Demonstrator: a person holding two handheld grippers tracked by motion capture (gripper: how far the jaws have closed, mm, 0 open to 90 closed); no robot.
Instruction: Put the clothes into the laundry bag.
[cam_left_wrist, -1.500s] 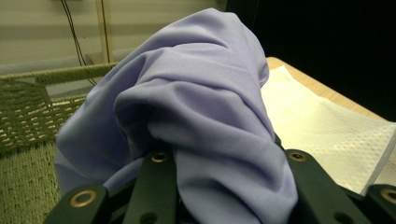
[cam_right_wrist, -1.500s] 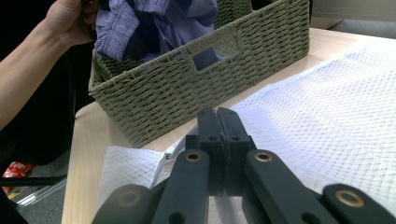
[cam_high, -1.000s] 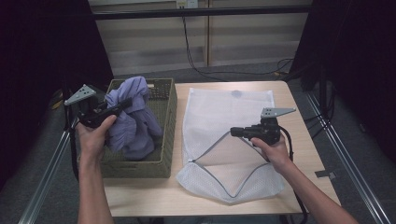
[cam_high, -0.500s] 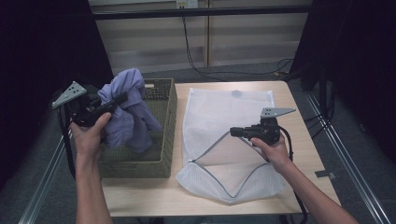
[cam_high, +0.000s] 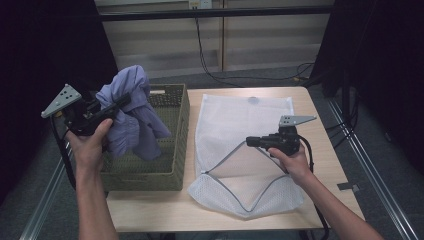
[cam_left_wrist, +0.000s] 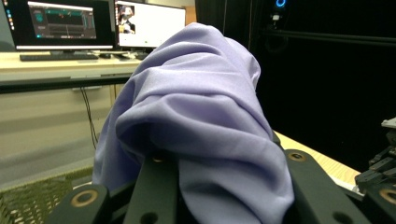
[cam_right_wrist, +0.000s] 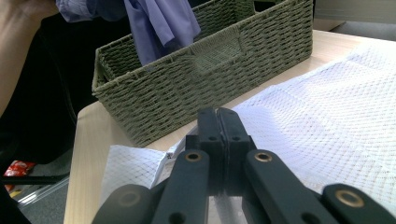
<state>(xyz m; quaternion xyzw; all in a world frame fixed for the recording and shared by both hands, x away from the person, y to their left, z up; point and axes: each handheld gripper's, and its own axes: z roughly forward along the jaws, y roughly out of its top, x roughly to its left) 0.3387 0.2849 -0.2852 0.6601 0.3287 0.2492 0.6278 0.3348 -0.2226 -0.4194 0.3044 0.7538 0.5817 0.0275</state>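
Note:
A lavender garment (cam_high: 132, 120) hangs bunched from my left gripper (cam_high: 120, 100), whose jaws are shut on its upper folds. It dangles above the left half of a green woven basket (cam_high: 150, 177), with its lower end still inside the rim. In the left gripper view the cloth (cam_left_wrist: 201, 116) drapes over both jaws and hides their tips. A white mesh laundry bag (cam_high: 240, 115) lies flat on the table. My right gripper (cam_high: 251, 141) is shut on the bag's zippered opening edge and holds it lifted. The right gripper view shows the closed jaws (cam_right_wrist: 218, 116) over the mesh (cam_right_wrist: 327, 121).
The basket (cam_right_wrist: 210, 79) stands at the left side of the wooden table (cam_high: 320, 145), touching the bag's left edge. A black cable runs across the floor behind the table. Monitors on a desk stand far off in the left gripper view.
My left hand has lifted the garment higher and a little to the left, drawing more of it out of the basket. The right hand and the bag have not moved.

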